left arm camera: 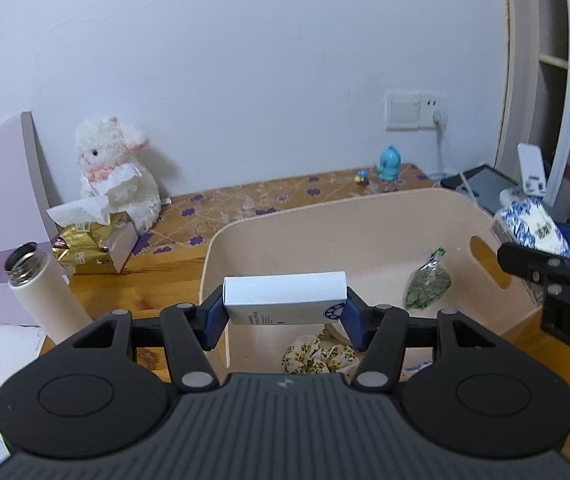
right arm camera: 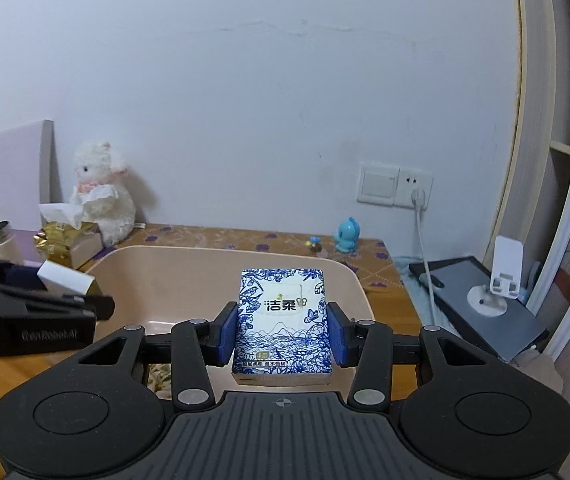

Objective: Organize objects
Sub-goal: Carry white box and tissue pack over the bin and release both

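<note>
Wooden desk (left arm camera: 157,280); bin (left arm camera: 325,224) floor partly hidden behind box-holding left gripper (left arm camera: 284,312).

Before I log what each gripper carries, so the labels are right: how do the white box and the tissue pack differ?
The white box is plain white card with small print and a round blue logo; the tissue pack is covered in a blue floral pattern. The left gripper holds the box by its ends, lying crosswise; the right gripper clamps the pack's sides, lengthwise. Both are held above the beige bin.

Bag (left arm camera: 427,286) and scrunchie (left arm camera: 319,356) in bin (left arm camera: 365,216), flask (left arm camera: 43,292) left
</note>
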Tool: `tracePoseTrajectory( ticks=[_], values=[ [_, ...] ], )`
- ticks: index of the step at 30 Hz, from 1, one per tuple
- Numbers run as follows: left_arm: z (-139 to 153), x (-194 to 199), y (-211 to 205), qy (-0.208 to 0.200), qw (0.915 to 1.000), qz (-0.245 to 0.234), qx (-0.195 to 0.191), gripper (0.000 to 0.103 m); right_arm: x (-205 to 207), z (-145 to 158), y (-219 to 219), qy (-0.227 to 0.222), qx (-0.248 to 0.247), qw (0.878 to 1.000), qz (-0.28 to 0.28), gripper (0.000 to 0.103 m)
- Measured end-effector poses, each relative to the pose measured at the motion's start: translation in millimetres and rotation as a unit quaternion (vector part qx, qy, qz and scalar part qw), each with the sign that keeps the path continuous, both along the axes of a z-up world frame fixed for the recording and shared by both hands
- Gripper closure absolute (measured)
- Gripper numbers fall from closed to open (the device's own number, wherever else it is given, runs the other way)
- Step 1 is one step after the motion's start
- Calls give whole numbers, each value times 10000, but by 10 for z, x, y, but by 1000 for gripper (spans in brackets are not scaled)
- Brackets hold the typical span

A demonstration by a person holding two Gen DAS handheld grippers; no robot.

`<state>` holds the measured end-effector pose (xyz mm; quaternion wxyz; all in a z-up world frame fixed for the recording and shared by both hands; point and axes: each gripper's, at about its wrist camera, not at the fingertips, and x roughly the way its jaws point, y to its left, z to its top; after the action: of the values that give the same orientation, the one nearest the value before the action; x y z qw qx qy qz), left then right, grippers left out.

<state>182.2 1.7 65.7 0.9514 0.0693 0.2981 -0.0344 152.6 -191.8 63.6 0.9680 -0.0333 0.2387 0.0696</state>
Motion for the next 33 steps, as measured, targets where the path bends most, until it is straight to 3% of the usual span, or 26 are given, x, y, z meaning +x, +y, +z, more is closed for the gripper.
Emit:
tracePoseTrajectory(
  ticks=[5, 10, 16, 17, 18, 20, 22, 33],
  values=[
    [-182, 291, -23, 403, 9992, 71, -24, 43, 237, -125, 59, 213, 0, 9997, -84, 61],
    [-429, 535, -127, 712, 9969, 37, 321, 43, 399, -316, 130, 582, -21, 9983, -69, 61],
    [-620, 615, -168, 1046, 9937, -3, 406, 42, 472, -454, 216, 771, -241, 9967, -122, 60],
    [-628, 608, -165, 1068, 9934, -4, 409, 42, 464, -461, 221, 782, -265, 9965, -129, 51],
    [-628, 602, -156, 1089, 9932, 16, 400, 41, 453, -449, 217, 760, -274, 9966, -151, 51],
    [-596, 571, -113, 1083, 9935, 72, 336, 26, 417, -423, 204, 728, -247, 9969, -168, 45],
    [-539, 516, -82, 998, 9946, 50, 274, 20, 370, -379, 181, 710, -169, 9972, -143, 37],
    [-186, 78, 59, 787, 9966, -72, 240, 16, -116, -111, 133, 531, -215, 9984, 31, 19]
  ],
)
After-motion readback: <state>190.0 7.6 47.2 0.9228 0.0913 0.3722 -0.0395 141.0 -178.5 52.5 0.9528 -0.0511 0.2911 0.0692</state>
